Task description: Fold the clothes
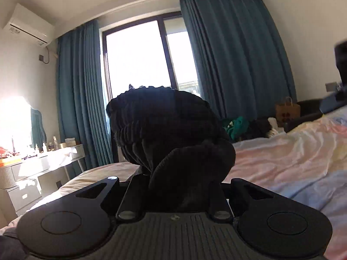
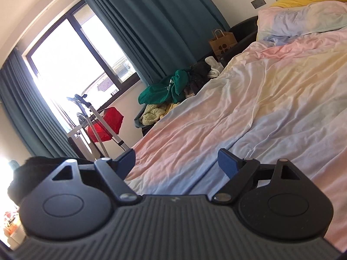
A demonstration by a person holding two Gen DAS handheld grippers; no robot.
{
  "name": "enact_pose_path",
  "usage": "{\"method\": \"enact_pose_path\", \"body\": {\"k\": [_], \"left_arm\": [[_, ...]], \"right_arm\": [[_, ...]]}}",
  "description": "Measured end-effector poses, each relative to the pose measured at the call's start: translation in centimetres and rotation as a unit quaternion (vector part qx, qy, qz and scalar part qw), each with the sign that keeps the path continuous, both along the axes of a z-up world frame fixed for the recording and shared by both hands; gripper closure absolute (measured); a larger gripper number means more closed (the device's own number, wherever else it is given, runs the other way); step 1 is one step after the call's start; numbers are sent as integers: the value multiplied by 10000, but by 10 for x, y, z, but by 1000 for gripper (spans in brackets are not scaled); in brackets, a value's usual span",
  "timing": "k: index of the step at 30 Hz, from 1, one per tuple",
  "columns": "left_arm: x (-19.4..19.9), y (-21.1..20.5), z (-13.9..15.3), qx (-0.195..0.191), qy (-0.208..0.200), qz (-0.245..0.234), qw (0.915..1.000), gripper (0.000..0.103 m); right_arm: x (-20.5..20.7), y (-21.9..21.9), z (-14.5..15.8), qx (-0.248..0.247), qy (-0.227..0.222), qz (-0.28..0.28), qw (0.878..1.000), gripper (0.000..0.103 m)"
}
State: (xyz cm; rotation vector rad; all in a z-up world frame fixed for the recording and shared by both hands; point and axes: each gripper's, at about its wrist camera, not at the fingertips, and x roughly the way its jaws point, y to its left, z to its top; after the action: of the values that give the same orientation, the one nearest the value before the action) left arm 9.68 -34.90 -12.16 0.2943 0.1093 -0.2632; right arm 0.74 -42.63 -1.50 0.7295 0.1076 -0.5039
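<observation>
Left wrist view is filled by a black ribbed knit garment [image 1: 171, 134], bunched and lifted clear of the bed [image 1: 282, 156], dark against the bright window [image 1: 138, 58]. It rises straight out of the left gripper [image 1: 173, 186], whose jaws stand nearly together with the cloth pinched between them — a firm hold on a gathered fold, not on a clean edge.

Judging by that, the step in hand is carrying the garment over to the pastel duvet to lay it out. To do it well, the knit should come down on the open stretch of duvet in the near middle, away from the pile of other clothes [image 2: 171, 86] at the far side, beyond the bed's far left edge. The free gripper would best take a second point, such as a hem or shoulder, so the piece can be drawn flat before any fold. A bunched grip like this one is likely to leave the fabric twisted when it lands.

From the right wrist view, the right gripper [image 2: 180, 162] hangs low over the duvet with its blue-padded fingers [image 2: 226, 164] spread wide — nothing between them, nothing touched. A dark mass at the near left edge of that view may be the same garment, though I cannot tell for certain.
</observation>
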Motion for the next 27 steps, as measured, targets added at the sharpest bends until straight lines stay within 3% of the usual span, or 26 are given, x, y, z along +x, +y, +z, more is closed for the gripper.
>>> {"method": "enact_pose_path", "body": {"k": [2, 4, 6, 8, 11, 14, 15, 19, 23, 27], "left_arm": [[1, -15, -27, 485, 245, -170, 9984, 81], [-8, -18, -40, 826, 127, -202, 9963, 77], [-11, -17, -43, 1116, 154, -396, 9928, 62], [-14, -12, -44, 1487, 242, -654, 9864, 36], [-29, 17, -48, 1860, 389, -1156, 9749, 16], [-46, 69, -51, 1943, 527, -1289, 9710, 15], [-50, 78, -49, 1986, 560, -1282, 9700, 14], [-57, 118, -42, 2145, 713, -1063, 9683, 12], [-46, 168, -32, 2184, 748, -720, 9703, 11], [-45, 202, -15, 1993, 749, -669, 9748, 12]], "right_arm": [[1, -1, -2, 11, -63, 132, 9999, 17], [3, -1, -4, 78, -77, 256, 9996, 17], [6, -4, -8, 302, -126, 416, 9986, 17], [9, -7, -14, 646, -226, 596, 9959, 17], [13, -8, -21, 1080, -350, 873, 9897, 17], [22, -5, -26, 1395, -380, 1210, 9821, 17], [25, -3, -27, 1469, -367, 1319, 9796, 10], [42, 8, -38, 1720, -13, 1596, 9721, 11], [59, 20, -44, 1852, 302, 1794, 9657, 11], [74, 29, -48, 1879, 399, 1881, 9632, 11]]}}
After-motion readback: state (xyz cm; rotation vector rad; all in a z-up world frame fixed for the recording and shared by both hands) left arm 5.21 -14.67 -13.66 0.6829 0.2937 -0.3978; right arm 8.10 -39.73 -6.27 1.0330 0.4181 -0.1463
